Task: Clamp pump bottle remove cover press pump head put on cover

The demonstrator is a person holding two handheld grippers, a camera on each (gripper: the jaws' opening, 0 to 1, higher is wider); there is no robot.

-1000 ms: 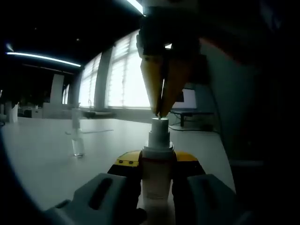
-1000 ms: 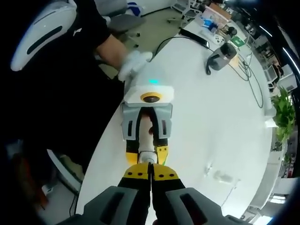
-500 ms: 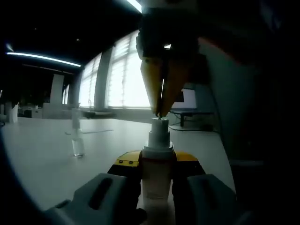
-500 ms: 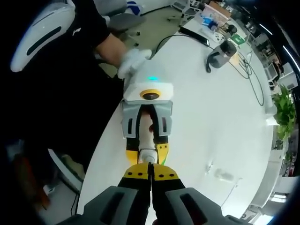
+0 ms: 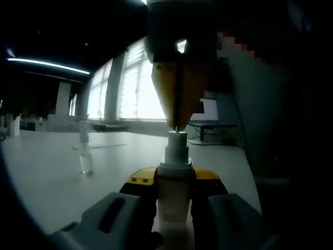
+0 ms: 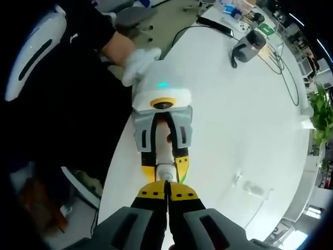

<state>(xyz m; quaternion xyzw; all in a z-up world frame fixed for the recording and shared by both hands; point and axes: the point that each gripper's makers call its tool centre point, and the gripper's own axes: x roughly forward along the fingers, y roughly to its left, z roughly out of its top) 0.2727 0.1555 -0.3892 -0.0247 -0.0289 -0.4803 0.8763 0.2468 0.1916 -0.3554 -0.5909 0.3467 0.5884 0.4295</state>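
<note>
Pump bottle [image 5: 174,179] stands upright, pinched between the left tongs [image 5: 173,182] in the left gripper view; the right tongs [image 5: 178,122], pressed together, touch its pump head [image 5: 177,139] from above. A clear cover [image 5: 86,156] stands apart on the worktop [image 5: 47,177].

In the right gripper view, the closed right tongs [image 6: 167,188] meet the pump head [image 6: 165,171]; left tongs [image 6: 165,165] grip the bottle.

– Any writing to read on the pump bottle [image 5: 174,187] in the left gripper view?
– None; it stands dark against the windows, and its front is too dim to make out a label.
– And in the right gripper view, on the white table [image 6: 244,125] or the things lying on it?
– Nothing legible; they are too small and blurred for any letter, number or sign.
</note>
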